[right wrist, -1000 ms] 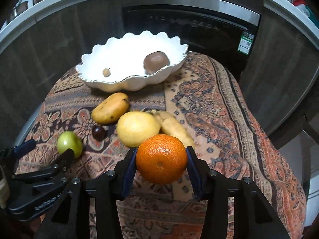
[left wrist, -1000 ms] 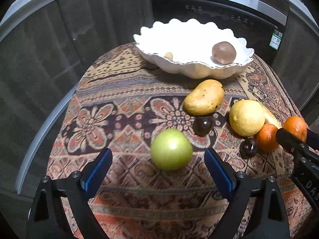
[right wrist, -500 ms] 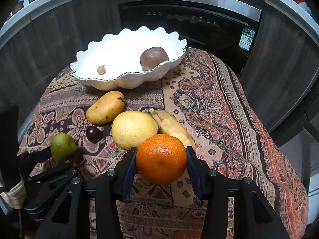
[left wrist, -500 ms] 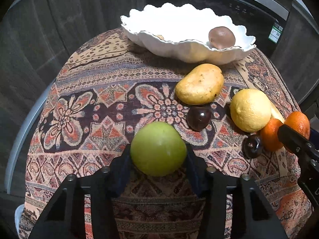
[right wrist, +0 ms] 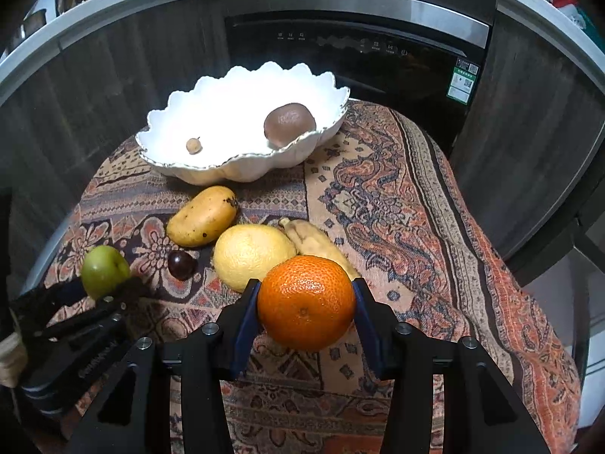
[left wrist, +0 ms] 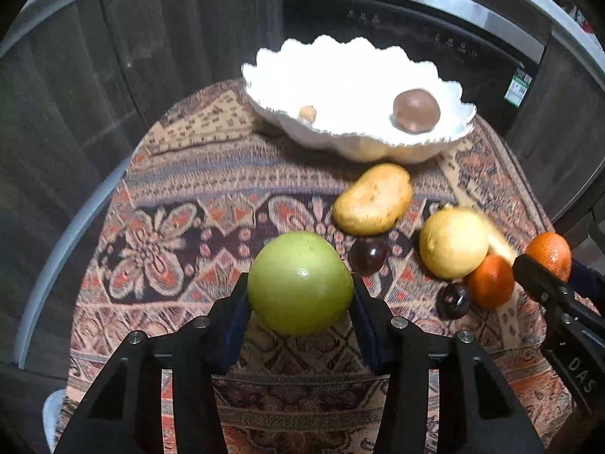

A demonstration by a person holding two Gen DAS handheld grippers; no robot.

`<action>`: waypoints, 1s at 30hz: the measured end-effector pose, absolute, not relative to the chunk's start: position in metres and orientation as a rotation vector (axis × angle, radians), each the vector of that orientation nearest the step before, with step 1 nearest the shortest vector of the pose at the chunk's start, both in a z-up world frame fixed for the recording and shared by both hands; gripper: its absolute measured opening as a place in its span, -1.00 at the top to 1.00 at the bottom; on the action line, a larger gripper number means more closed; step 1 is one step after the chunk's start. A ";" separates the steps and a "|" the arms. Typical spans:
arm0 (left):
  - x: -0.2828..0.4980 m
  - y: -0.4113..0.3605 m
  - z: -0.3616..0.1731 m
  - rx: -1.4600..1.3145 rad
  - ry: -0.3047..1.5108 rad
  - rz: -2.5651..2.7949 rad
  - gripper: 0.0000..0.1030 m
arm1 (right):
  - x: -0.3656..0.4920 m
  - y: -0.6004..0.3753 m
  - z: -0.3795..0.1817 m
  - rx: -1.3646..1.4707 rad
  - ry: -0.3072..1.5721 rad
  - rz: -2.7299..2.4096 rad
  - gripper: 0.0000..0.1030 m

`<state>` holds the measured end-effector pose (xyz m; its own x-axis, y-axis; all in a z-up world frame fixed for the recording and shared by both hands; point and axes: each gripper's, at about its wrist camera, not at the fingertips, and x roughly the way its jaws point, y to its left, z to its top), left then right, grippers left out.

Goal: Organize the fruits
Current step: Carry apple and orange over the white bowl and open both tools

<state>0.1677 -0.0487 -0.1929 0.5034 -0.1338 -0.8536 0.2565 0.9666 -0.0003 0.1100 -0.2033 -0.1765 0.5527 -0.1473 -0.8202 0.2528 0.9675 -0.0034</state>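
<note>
My left gripper (left wrist: 300, 299) is shut on a green apple (left wrist: 300, 282) and holds it above the patterned cloth; the apple also shows in the right wrist view (right wrist: 105, 272). My right gripper (right wrist: 306, 312) is shut on an orange (right wrist: 307, 302), also in the left wrist view (left wrist: 550, 253). A white scalloped bowl (right wrist: 227, 172) stands at the back with a brown round fruit (right wrist: 289, 121) and a small nut-like fruit (right wrist: 193, 145) in it. On the cloth lie a mango (right wrist: 202, 215), a yellow citrus (right wrist: 253, 255), a banana (right wrist: 314, 242), a second orange (left wrist: 489, 282) and two dark plums (left wrist: 368, 255) (left wrist: 452, 300).
The patterned cloth (right wrist: 397, 208) covers a small rounded table whose edges drop off at left, right and front. A dark oven front (right wrist: 359, 49) and wooden cabinet panels (left wrist: 75, 94) stand close behind the bowl.
My left gripper closed on the green apple and lifted it off the cloth. My right gripper kept hold of the orange and moved slightly.
</note>
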 end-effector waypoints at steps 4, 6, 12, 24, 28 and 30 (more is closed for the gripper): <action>0.171 -0.051 -0.174 0.139 0.989 -0.237 0.06 | 0.113 -0.210 -0.165 0.128 0.940 -0.243 0.06; 0.176 -0.052 -0.163 0.143 0.975 -0.237 0.06 | 0.116 -0.213 -0.159 0.128 0.930 -0.244 0.06; 0.187 -0.059 -0.136 0.151 0.938 -0.240 0.06 | 0.131 -0.219 -0.135 0.128 0.890 -0.227 0.06; 0.238 -0.073 -0.116 0.157 0.909 -0.245 0.06 | 0.181 -0.229 -0.117 0.125 0.874 -0.183 0.06; 0.257 -0.075 -0.117 0.155 0.910 -0.244 0.06 | 0.203 -0.231 -0.119 0.126 0.881 -0.167 0.06; 0.266 -0.076 -0.119 0.153 0.914 -0.246 0.06 | 0.212 -0.231 -0.121 0.127 0.889 -0.158 0.06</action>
<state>0.2662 -0.0763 -0.1190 0.5855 -0.1454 -0.7975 0.2747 0.9612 0.0265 0.2121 -0.2313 -0.1207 0.6199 -0.0839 -0.7802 0.1894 0.9809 0.0450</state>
